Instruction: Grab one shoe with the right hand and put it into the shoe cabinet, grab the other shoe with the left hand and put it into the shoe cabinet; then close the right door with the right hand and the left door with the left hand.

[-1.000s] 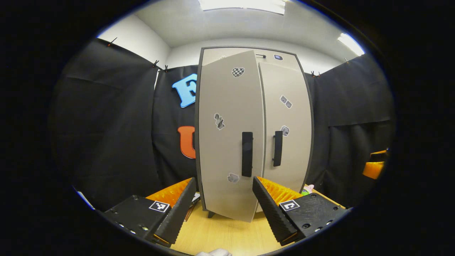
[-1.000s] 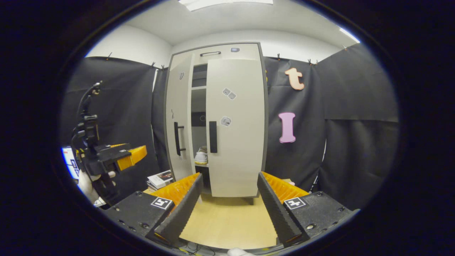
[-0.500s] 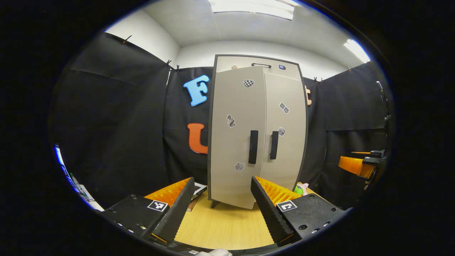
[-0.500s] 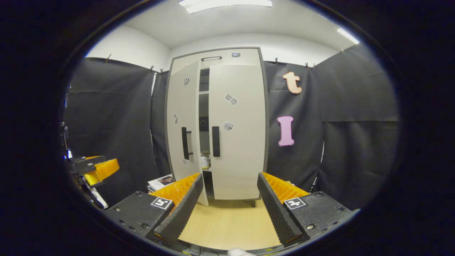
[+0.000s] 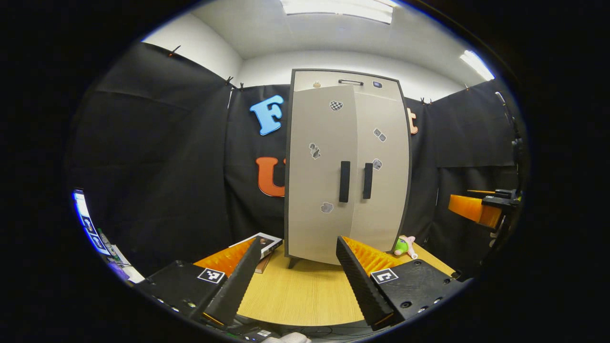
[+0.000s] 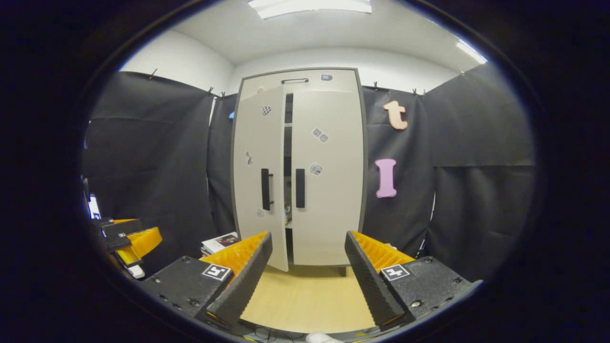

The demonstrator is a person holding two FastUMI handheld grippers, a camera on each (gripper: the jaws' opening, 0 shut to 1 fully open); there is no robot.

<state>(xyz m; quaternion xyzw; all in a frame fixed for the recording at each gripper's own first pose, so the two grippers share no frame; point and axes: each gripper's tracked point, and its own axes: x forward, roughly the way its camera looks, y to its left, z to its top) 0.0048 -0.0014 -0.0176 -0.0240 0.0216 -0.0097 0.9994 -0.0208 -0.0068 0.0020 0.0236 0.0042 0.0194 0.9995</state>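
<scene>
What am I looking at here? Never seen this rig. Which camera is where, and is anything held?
A person holds a two-finger gripper in each hand, with a fisheye camera on each, looking along its fingers. In the left gripper view the left gripper is open and holds nothing; in the right gripper view the right gripper likewise. Both face a cabinet on a table. Its right door looks shut; the left door stands slightly ajar. Beside it lie books and a small toy.
</scene>
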